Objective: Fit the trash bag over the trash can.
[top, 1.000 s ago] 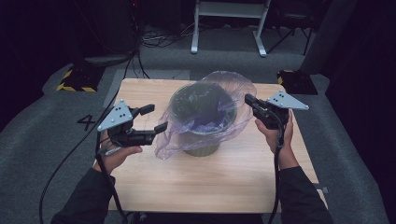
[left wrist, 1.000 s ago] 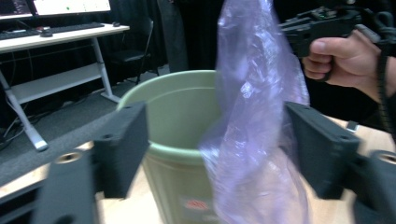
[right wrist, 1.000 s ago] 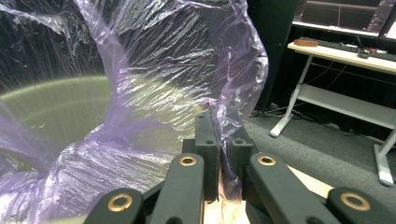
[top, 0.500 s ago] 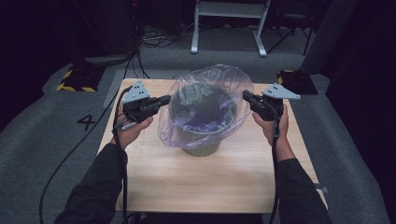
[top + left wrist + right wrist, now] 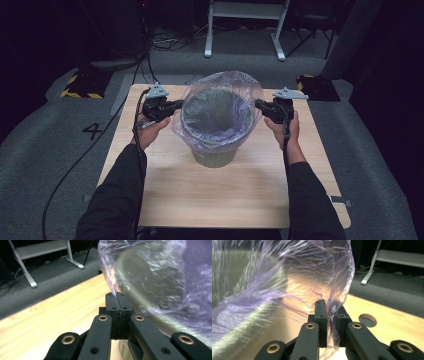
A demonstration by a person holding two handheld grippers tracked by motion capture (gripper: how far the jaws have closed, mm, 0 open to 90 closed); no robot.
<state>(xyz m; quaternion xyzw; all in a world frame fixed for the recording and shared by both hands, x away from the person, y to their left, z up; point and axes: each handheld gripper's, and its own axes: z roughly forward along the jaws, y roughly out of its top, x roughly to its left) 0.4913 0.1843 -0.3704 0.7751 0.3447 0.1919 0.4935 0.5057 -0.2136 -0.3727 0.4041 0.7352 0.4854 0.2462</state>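
Observation:
A green bin (image 5: 215, 157) stands in the middle of the wooden table (image 5: 225, 200). A thin, see-through purple bag (image 5: 220, 85) is spread over its mouth and hangs down its sides. My left gripper (image 5: 179, 105) is at the bag's left edge, shut on the film. In the left gripper view the jaws (image 5: 117, 296) pinch a fold of the bag (image 5: 155, 277). My right gripper (image 5: 259, 105) is at the bag's right edge. In the right gripper view its jaws (image 5: 331, 307) stand close together with a strip of the bag (image 5: 299, 270) caught between them.
A white metal stand (image 5: 245, 10) and cables lie on the floor behind the table. Yellow-and-black striped blocks (image 5: 80, 85) sit at the table's far corners. A round hole (image 5: 367, 320) is cut in the tabletop near my right gripper.
My left gripper went from the table's left side to the bag's left edge and shut on it. Both hands then came down, pulling the bag open over the bin's rim.

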